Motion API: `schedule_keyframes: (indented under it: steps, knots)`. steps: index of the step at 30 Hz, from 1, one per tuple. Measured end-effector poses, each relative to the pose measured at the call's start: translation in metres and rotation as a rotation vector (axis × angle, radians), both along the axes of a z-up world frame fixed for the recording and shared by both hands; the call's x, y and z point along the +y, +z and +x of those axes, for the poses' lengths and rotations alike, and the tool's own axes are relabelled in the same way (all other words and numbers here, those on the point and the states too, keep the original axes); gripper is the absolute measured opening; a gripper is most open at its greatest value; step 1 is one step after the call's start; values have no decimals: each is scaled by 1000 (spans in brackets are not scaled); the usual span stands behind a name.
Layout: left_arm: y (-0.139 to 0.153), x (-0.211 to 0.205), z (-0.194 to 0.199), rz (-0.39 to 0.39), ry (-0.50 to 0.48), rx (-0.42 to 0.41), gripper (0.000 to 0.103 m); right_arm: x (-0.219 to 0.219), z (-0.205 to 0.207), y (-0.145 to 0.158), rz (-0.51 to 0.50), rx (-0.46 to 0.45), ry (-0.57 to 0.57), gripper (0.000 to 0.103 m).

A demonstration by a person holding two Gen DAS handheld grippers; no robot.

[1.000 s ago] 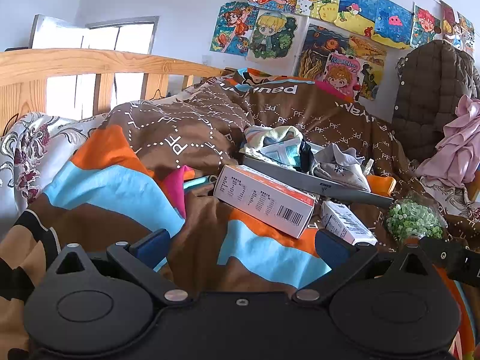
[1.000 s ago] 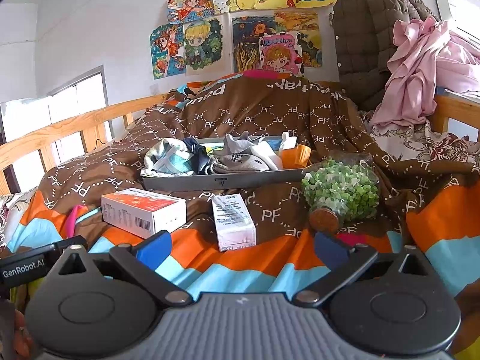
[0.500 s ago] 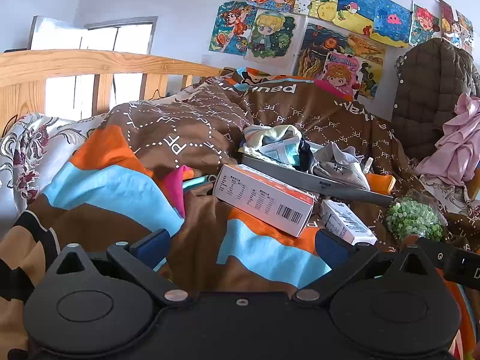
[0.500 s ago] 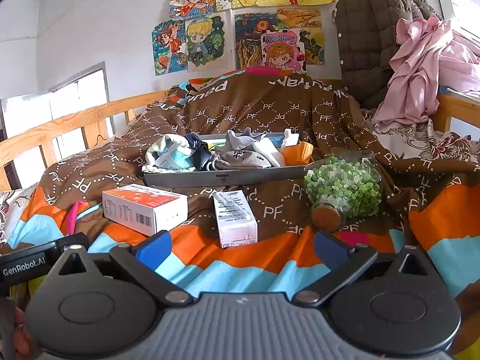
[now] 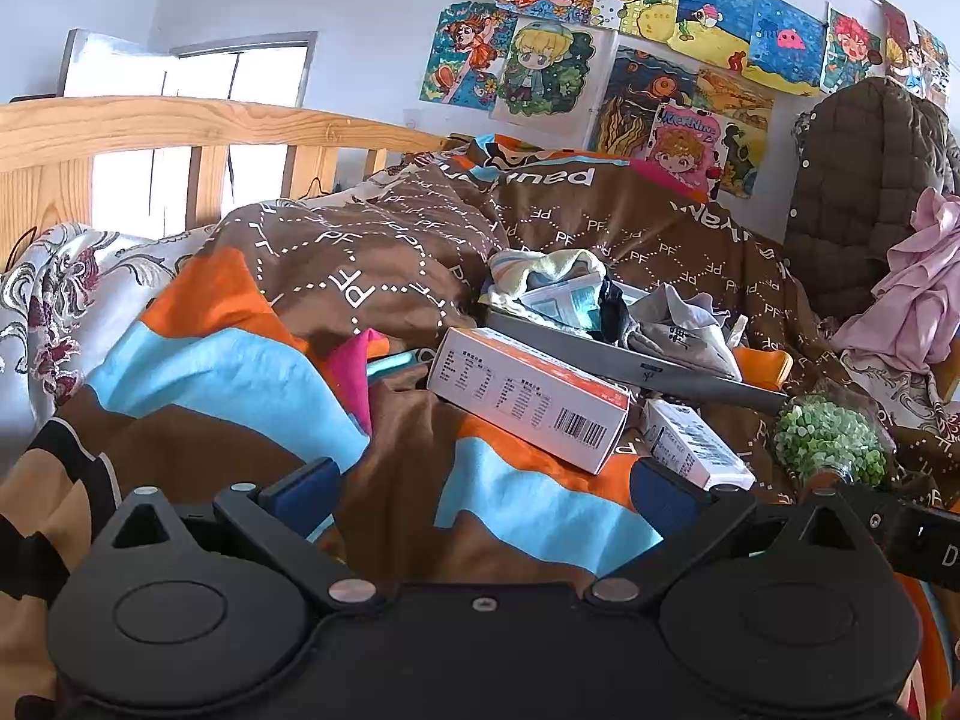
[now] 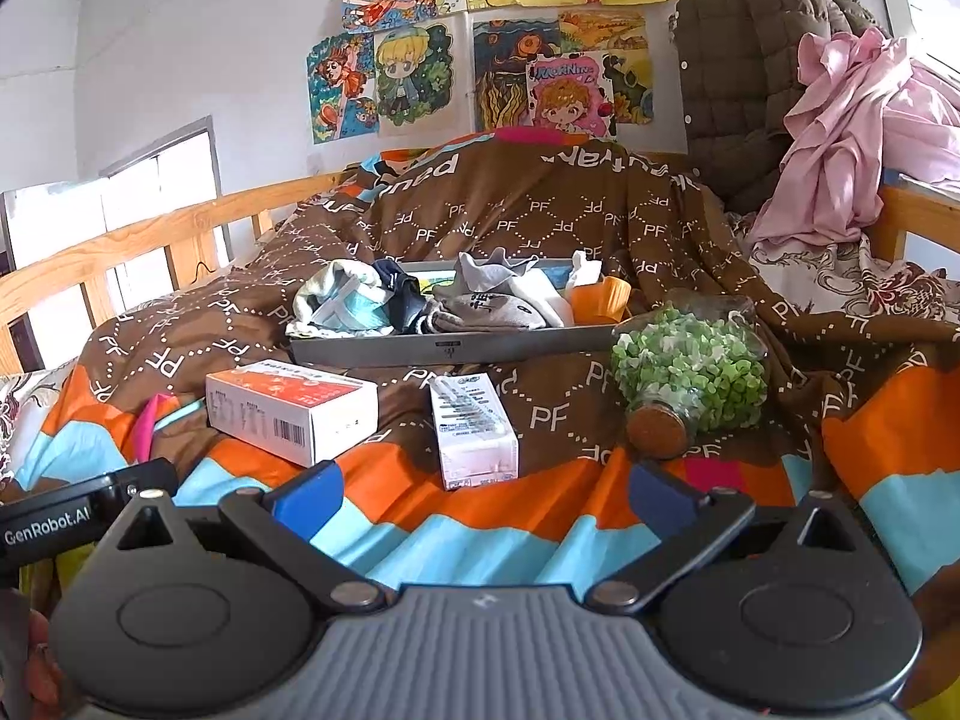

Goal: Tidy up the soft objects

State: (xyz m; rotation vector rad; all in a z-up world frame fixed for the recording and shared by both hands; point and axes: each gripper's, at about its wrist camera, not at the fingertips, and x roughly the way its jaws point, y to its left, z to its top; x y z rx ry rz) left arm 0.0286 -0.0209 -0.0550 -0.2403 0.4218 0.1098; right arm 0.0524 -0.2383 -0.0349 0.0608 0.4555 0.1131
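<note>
A grey tray (image 6: 456, 349) (image 5: 672, 373) lies on the brown quilt, filled with soft things: a pale cloth bundle (image 6: 342, 300) (image 5: 543, 276), dark socks (image 6: 399, 291), grey socks (image 6: 492, 306) (image 5: 684, 330) and an orange cup (image 6: 600, 299). In front of the tray rest an orange-and-white box (image 6: 294, 408) (image 5: 528, 396), a small white carton (image 6: 474, 429) (image 5: 696, 447) and a jar of green pellets (image 6: 690, 372) (image 5: 831, 447). My left gripper (image 5: 483, 489) and right gripper (image 6: 483, 495) hover open over the quilt, short of these items, holding nothing.
A wooden bed rail (image 5: 180, 126) runs along the left. A brown quilted jacket (image 6: 762, 60) and pink cloth (image 6: 840, 138) hang at the right. Pink fabric (image 5: 354, 372) pokes out of a quilt fold. Drawings (image 6: 480, 60) cover the wall. A hand (image 6: 36, 654) shows at the lower left.
Both grippers have drifted slightly forward towards the tray and boxes. Jaws stay open; nothing was picked up.
</note>
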Motion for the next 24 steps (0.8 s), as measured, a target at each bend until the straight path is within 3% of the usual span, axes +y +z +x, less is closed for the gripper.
schedule_keyframes:
  steps: [6,13,24]
  knots:
    - [0,0,0,5,-1,3,102,1,0,-1,-2,3,3,103]
    - [4,-7,-1,86,20,-3,102,0,1,-3,1,10,2,103]
    - [7,-6,-1,92,38,-4,102,-2,3,-4,-3,20,7,103]
